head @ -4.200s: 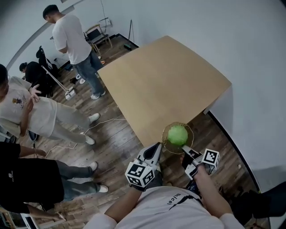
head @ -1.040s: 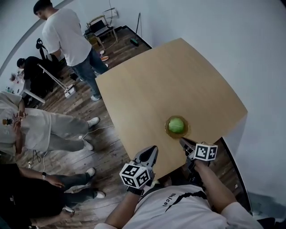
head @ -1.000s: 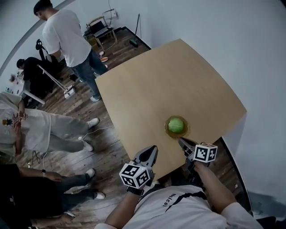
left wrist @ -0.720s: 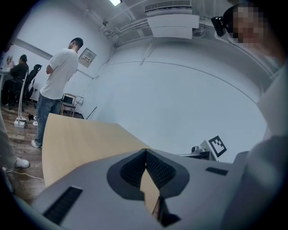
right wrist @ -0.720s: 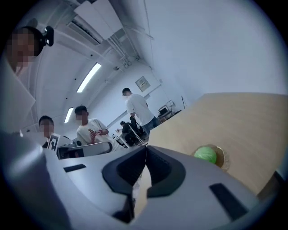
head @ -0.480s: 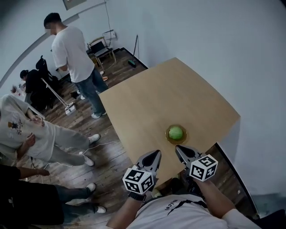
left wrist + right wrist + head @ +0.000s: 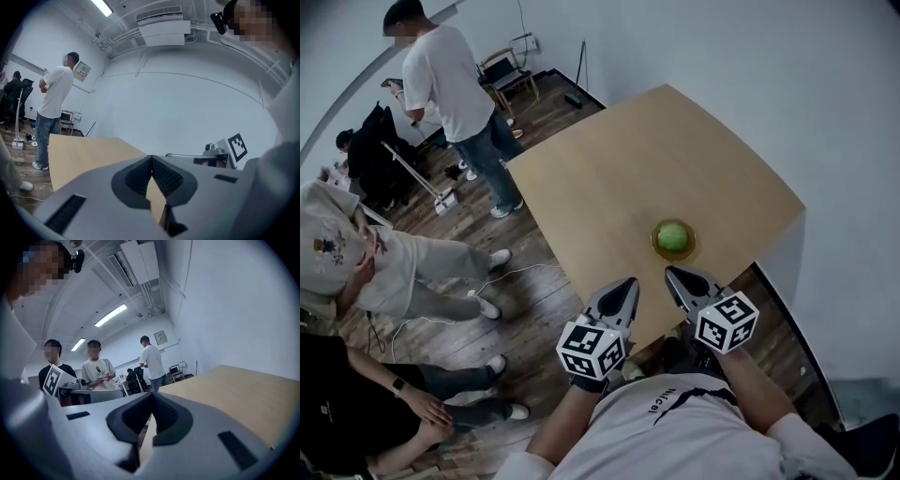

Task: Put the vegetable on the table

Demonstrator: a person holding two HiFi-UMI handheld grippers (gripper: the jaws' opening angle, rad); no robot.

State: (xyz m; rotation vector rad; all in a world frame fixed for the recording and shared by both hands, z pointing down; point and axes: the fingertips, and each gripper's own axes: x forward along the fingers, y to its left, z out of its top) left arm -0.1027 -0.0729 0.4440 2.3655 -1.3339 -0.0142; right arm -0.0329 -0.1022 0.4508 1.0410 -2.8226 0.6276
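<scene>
The vegetable (image 7: 673, 237) is set by the tabletop's (image 7: 647, 159) near edge; the task seems done. The fingers of the left gripper (image 7: 624, 284) and right gripper (image 7: 672, 275) are pressed together, empty.

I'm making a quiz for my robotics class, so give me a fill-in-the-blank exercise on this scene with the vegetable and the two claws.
The vegetable in the dish is coloured ___.
The dish stands on the wooden ___.
The left claw and the right claw are both empty and ___.
In the head view the dish lies nearer the ___ claw.
Missing words: green; table; shut; right.
</scene>
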